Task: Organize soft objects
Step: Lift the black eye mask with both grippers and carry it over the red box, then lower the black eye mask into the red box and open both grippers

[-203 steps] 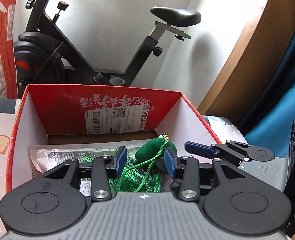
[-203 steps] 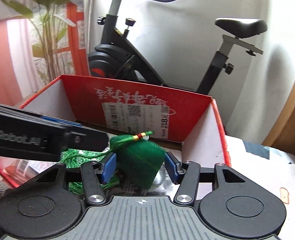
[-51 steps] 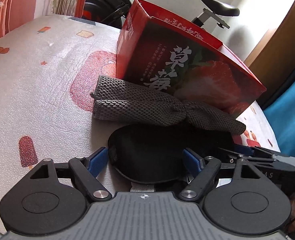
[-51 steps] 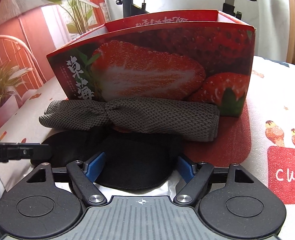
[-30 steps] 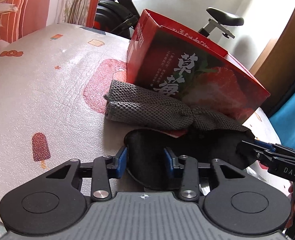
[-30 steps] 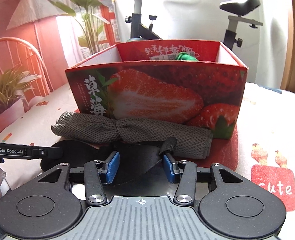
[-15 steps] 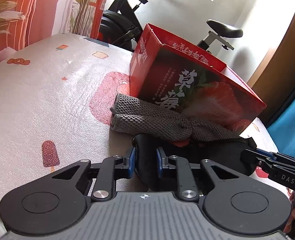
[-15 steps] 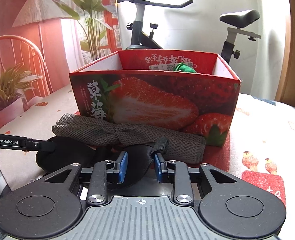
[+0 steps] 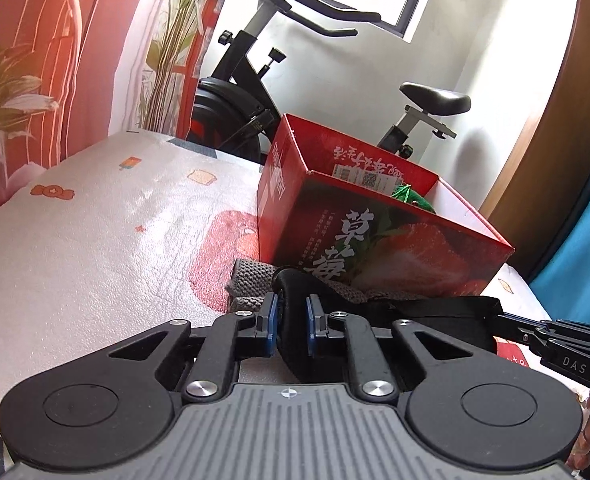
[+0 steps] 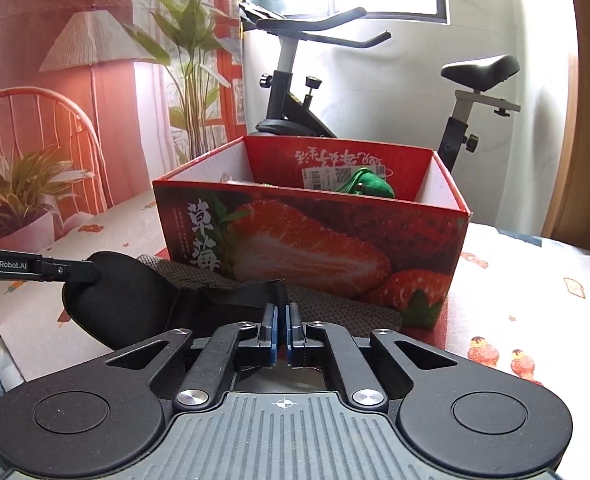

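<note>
Black padded eye mask hung stretched between both grippers, just in front of the red strawberry-printed cardboard box on the white patterned table cover. The left gripper had just been closing, and its blue pads pinched the mask's thick rounded end. The right gripper had just been closing too, its pads nearly together on the mask's thin black strap. A grey knitted cloth lay against the box's front, under the mask. Inside the box sat a green plush pouch.
</note>
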A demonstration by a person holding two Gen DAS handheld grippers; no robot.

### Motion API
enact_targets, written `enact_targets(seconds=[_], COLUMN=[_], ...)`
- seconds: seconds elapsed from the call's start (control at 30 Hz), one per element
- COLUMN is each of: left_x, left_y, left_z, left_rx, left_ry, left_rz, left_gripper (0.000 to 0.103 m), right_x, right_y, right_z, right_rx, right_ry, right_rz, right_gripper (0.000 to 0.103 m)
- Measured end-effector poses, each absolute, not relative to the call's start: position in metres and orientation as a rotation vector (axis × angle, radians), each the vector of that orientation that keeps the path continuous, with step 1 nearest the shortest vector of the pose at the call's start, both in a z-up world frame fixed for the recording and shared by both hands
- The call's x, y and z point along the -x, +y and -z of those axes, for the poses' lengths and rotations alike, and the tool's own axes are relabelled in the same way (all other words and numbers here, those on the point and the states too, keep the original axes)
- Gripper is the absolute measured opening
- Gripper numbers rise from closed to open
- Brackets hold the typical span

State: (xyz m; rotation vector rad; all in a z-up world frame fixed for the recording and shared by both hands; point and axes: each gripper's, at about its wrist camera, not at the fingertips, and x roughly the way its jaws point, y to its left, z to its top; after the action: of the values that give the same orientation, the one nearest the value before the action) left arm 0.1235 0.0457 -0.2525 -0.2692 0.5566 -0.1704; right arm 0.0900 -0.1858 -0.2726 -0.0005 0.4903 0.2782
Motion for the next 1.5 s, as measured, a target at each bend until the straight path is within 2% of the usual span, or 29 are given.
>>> enact_targets(seconds=[0.2,0.5,0.93,1.2,1.5], left_x=[-0.13,-0.13,-0.131,-0.167,-0.245], left_y=[0.042,0.042,0.04,0.027,-0.005], left_z=[0.261,0.261,0.206,0.167,0.167], left_rx=[0.26,0.253,0.196,0.182,0.16], left_ry=[0.606,0.587,0.393,0.304,0.37], left_rz=[0.173,0.17,0.19,0.225,0.239], left_gripper=[0.015,0.015,0.015,0.015,0.015], right_x=[-0.096,-0.094,-0.096,-0.129,-0.197], right_y=[-0.184,-0.183,-0.191,-0.193,-0.2], right_z=[0.276,0.28,0.235,0.189,0.177], right_rx=[-0.02,-0.041,-0.026,0.052,0.116], right_ry=[0.53,0.523,0.395,0.31,0.324], right_rz=[-0.303,-0.303,-0.304,-0.27,-0.22], right_gripper=[0.004,0.004,0.004,0.003,0.003])
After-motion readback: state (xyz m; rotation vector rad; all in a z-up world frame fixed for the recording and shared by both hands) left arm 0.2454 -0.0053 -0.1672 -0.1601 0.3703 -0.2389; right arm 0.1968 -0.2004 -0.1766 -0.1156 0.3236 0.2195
